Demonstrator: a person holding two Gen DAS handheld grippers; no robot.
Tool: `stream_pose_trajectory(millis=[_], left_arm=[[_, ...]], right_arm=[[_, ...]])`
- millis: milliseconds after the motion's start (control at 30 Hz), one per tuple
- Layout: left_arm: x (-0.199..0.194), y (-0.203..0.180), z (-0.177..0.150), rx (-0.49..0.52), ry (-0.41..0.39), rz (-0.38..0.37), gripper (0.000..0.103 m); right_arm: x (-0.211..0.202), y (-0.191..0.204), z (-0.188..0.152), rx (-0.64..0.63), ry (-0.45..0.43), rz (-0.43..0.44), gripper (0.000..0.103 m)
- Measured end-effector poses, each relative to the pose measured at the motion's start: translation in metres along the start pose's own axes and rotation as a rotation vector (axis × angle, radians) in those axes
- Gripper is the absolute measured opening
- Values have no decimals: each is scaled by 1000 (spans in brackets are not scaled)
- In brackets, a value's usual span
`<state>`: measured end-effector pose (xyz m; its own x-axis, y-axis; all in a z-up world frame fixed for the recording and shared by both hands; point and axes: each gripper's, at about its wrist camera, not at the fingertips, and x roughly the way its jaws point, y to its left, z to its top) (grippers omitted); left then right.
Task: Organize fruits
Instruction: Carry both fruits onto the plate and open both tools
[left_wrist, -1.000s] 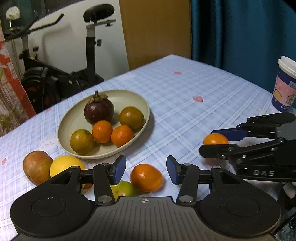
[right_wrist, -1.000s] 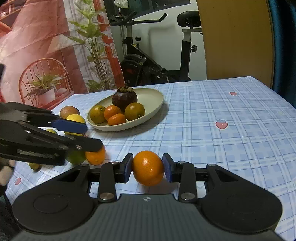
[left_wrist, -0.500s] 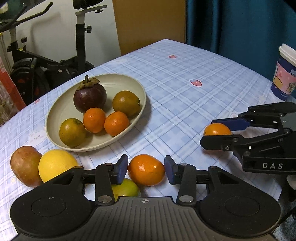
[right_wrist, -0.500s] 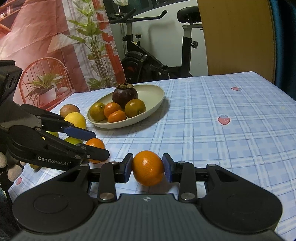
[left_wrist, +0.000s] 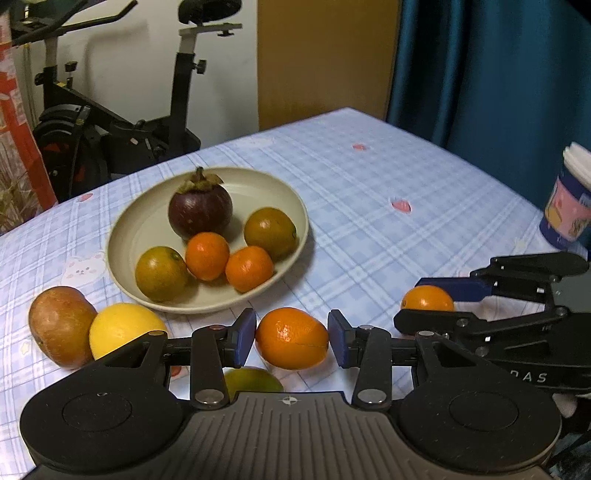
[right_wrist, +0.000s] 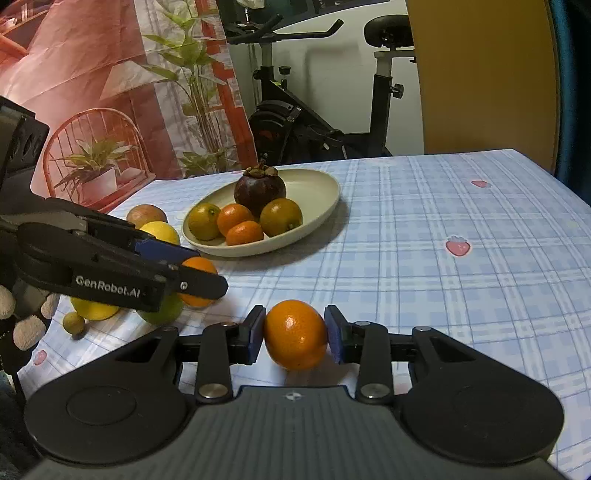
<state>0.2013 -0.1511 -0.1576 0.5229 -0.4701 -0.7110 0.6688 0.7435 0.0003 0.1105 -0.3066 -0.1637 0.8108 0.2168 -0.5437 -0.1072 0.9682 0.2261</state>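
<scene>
Two small oranges (left_wrist: 291, 339) (right_wrist: 295, 334) sit near a cream plate (left_wrist: 122, 236) holding five fruits.

The checked tablecloth (left_wrist: 369, 206) carries a plate (left_wrist: 147, 221), loose fruit (left_wrist: 61, 325) and a cup (left_wrist: 567, 214).

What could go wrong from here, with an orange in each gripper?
The left gripper has just been closing its jaws on the oval orange, pinching it by its narrow ends, so it may squirt out when lifted. The right gripper, shut on the round orange, sits close by; both heading for the plate could collide. Its near half is crowded, so fruit might roll off.
</scene>
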Motion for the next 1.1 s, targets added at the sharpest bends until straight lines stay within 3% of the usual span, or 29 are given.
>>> stream_pose_trajectory(millis=[633,1100], left_arm=[[-46,35,24,-141,-162,47,45],[-48,79,59,-275,-242,114,45]], right_arm=[[-6,17,59,-91,-95,38,37],[31,18,118,-170,-142,51,37]])
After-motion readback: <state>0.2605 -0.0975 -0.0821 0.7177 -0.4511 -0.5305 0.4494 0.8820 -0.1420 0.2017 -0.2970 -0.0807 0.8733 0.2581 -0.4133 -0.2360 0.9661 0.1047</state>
